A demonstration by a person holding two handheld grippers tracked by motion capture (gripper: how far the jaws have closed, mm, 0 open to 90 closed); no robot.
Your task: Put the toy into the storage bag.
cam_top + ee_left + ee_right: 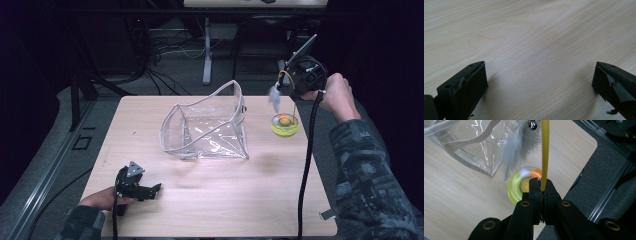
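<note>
Jaws of the right gripper (543,185) are being pressed together on a thin yellow rod (545,152), which is being pinched between their tips and is standing up out of them in the right gripper view. Near the top of that view a grey feather (514,150) and a small silver bell (533,124) are hanging beside the rod; where they are fastened cannot be told. A translucent yellow-green ring toy (513,188), with an orange-and-white ball (531,173) seated in its track, is lying just beyond the closed jaws. In the high view the right gripper (286,86) is being held above the far right part of the desk (210,200), the feather (274,95) is dangling from it, and the ring toy (285,128) is showing below it; whether the toy is resting on the desk or hanging clear of it cannot be told.

Jaws of the left gripper (539,82) are being held wide apart, with nothing between them and bare wood grain showing in the gap. In the high view the left gripper (150,190) is being kept low at the near left corner of the desk, well apart from the toy.

A clear plastic bag (207,125) with pale trim is standing open at the middle of the desk, just to the left of the ring toy and between the two grippers.
</note>
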